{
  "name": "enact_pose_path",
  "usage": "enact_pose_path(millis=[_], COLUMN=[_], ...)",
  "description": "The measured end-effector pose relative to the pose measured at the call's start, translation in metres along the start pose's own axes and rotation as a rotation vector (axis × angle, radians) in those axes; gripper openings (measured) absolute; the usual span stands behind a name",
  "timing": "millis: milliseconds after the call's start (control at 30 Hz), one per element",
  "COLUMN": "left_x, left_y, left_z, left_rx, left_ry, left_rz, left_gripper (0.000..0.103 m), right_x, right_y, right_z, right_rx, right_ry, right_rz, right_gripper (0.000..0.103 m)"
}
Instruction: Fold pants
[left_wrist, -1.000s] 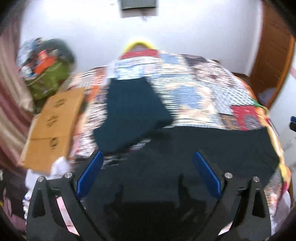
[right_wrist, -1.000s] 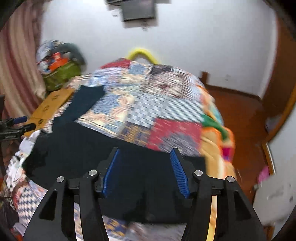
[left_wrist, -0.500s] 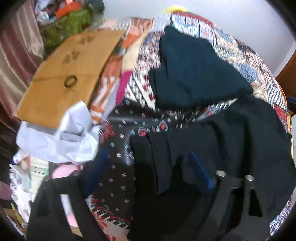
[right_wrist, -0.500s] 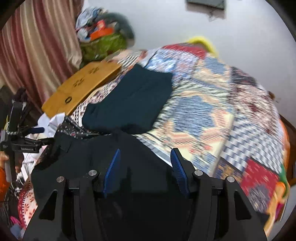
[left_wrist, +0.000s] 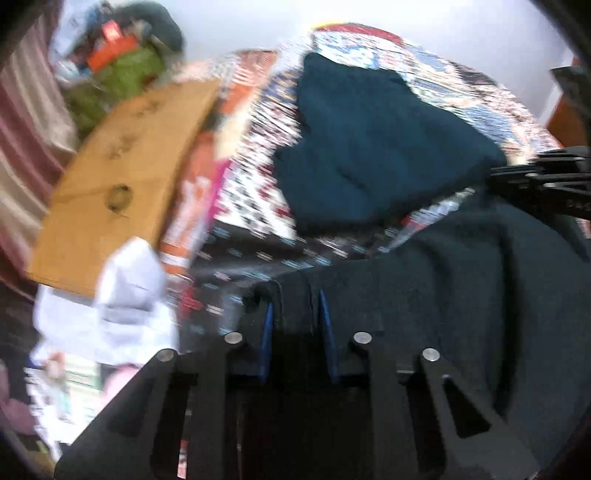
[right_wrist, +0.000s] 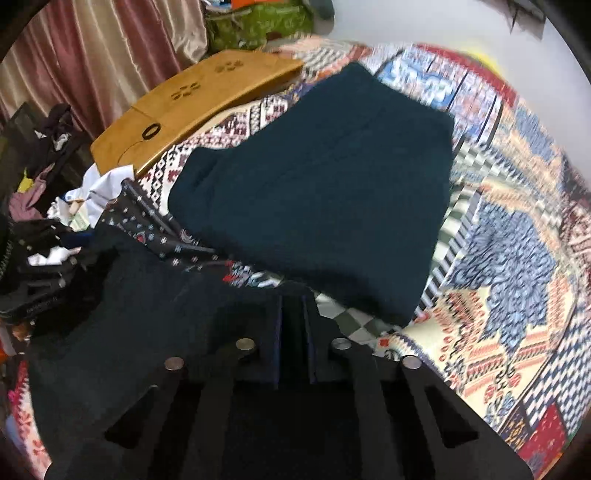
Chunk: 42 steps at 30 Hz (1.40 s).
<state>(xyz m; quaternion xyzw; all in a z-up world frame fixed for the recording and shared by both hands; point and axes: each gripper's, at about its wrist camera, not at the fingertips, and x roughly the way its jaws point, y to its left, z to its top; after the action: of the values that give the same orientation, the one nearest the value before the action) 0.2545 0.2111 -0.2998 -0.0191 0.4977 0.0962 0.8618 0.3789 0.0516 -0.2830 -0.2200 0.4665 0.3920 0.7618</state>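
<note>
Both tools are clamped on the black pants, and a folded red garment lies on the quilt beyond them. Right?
Not quite: in the right wrist view the folded garment is dark teal, not red. Both the left tool and right tool are clamped on the black pants.

left hand-held gripper (left_wrist: 295, 314) clamped; right hand-held gripper (right_wrist: 293, 314) clamped
</note>
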Motion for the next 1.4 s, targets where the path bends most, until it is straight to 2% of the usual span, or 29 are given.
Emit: enact_pose_path(millis=[33,100,167,233,300,367,400,433,467,500,533,633,767,867,967,1033,1067,1133,1167,1300,1400], left_x=[-0.001,0.002,0.012,0.017,0.010,-0.008,-0.014,-0.027,-0.038,-0.044,-0.053,-0.062,-0.053,-0.038,-0.035,-0.041,-0.044,-0.051,-0.055,-0.101,-0.125], left_y=[0.003,0.009,0.011,0.008,0.013,0.025,0.026,0.031,0.034,0.036,0.040,0.043,0.031,0.018,0.020,0.024,0.025,0.025,0.026,0.015,-0.009], left_z=[0.002,0.007,0.012,0.015,0.016,0.016,0.016,0.013,0.009,0.005,0.000,-0.019,-0.052,-0.078,-0.096,-0.097,-0.096,-0.090,-0.090,-0.076,-0.069], left_rx=[-0.005,-0.010,-0.006,0.024,0.003,-0.041,-0.049,-0.058,-0.063,-0.068,-0.078,-0.096,-0.087,-0.037,-0.036,-0.044,-0.044,-0.020,-0.015,-0.040,-0.004], left_ry=[-0.013,-0.015,0.012,0.022,0.039,0.038,0.029,0.013,0.002,-0.005,-0.009,0.028,0.109,0.150,0.126,0.129,0.133,0.143,0.140,0.042,-0.020], left_rz=[0.034,0.044,0.052,0.059,0.022,-0.017,-0.015,-0.003,0.004,0.004,-0.005,-0.039,-0.056,0.027,0.038,0.048,0.055,0.138,0.140,0.009,-0.050], left_gripper=[0.023,0.023,0.023,0.028,0.031,0.041,0.049,0.058,0.062,0.067,0.070,0.071,0.071,0.073,0.079,0.078,0.078,0.072,0.072,0.072,0.072], right_x=[-0.003,-0.008,-0.006,-0.006,-0.017,-0.035,-0.049,-0.059,-0.073,-0.086,-0.099,-0.126,-0.134,-0.119,-0.103,-0.108,-0.111,-0.119,-0.125,-0.145,-0.155], right_y=[-0.001,-0.005,-0.008,-0.010,-0.013,-0.016,-0.017,-0.017,-0.017,-0.016,-0.015,-0.011,-0.002,0.011,0.021,0.025,0.026,0.024,0.023,0.021,0.030], right_z=[-0.001,-0.001,-0.001,-0.003,-0.005,-0.009,-0.012,-0.016,-0.020,-0.024,-0.030,-0.051,-0.085,-0.111,-0.141,-0.157,-0.161,-0.166,-0.169,-0.181,-0.183], right_rx=[0.007,0.037,0.057,0.057,0.079,0.100,0.107,0.111,0.117,0.123,0.127,0.135,0.177,0.178,0.185,0.204,0.209,0.227,0.237,0.254,0.231], right_ry=[-0.019,-0.058,-0.052,-0.036,-0.028,-0.035,-0.053,-0.068,-0.089,-0.110,-0.136,-0.192,-0.171,-0.114,-0.049,-0.098,-0.090,-0.085,-0.091,-0.134,-0.157], right_rz=[-0.008,-0.032,-0.068,-0.113,-0.109,-0.112,-0.116,-0.117,-0.113,-0.110,-0.113,-0.110,-0.047,-0.035,-0.023,-0.021,-0.016,-0.018,-0.020,-0.062,-0.058], right_gripper=[0.005,0.004,0.004,0.004,0.005,0.006,0.009,0.016,0.022,0.034,0.042,0.048,0.048,0.048,0.048,0.050,0.050,0.050,0.050,0.050,0.050])
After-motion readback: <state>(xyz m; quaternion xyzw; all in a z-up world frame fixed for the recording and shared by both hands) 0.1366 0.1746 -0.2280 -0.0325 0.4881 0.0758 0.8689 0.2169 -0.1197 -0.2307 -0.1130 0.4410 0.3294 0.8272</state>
